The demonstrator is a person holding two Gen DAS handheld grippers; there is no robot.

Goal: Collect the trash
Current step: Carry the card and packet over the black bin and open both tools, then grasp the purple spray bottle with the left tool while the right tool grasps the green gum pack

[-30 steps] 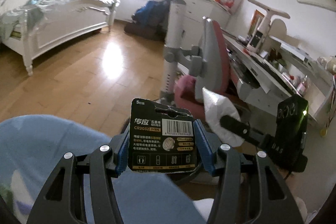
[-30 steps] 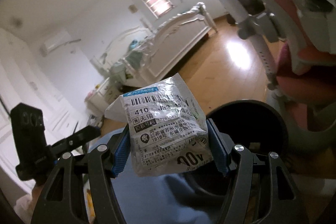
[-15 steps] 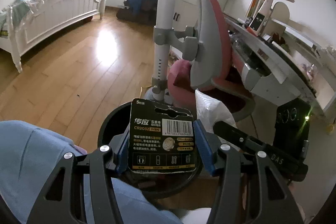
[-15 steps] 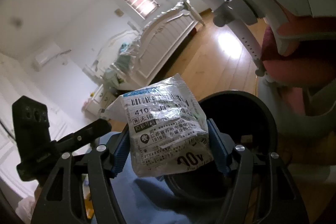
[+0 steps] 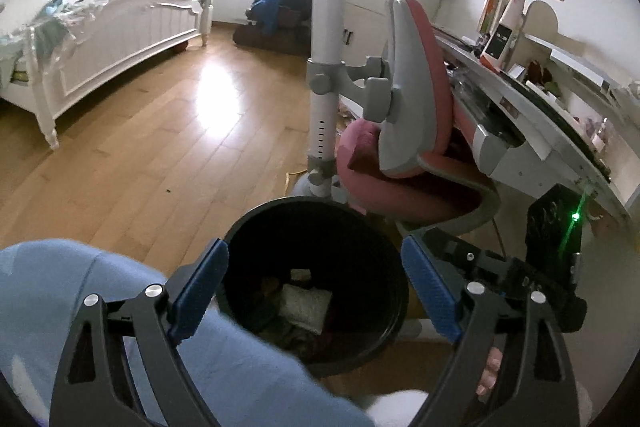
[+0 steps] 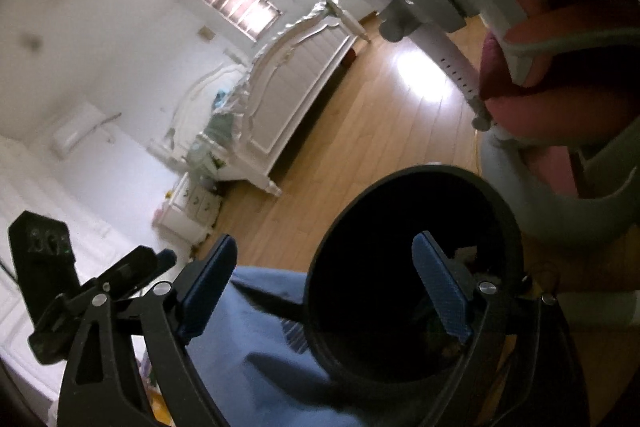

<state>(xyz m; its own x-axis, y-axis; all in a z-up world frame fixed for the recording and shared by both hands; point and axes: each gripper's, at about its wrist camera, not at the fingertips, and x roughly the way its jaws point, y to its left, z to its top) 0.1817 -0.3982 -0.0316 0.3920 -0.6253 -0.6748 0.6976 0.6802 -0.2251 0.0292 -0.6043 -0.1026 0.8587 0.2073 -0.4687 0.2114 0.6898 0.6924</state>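
Wooden floor (image 5: 140, 147); black bin (image 5: 256, 223), contents dim, indistinct.

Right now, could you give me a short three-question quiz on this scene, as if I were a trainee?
1. True or false: the left gripper is open and holds nothing.
2. What stands just behind the round black trash bin: A) a pink and grey desk chair, B) a green sofa, C) a bicycle?
3. Fill in: the right gripper hangs over the bin with its jaws ____.

Key: 1 true; 2 A; 3 open.
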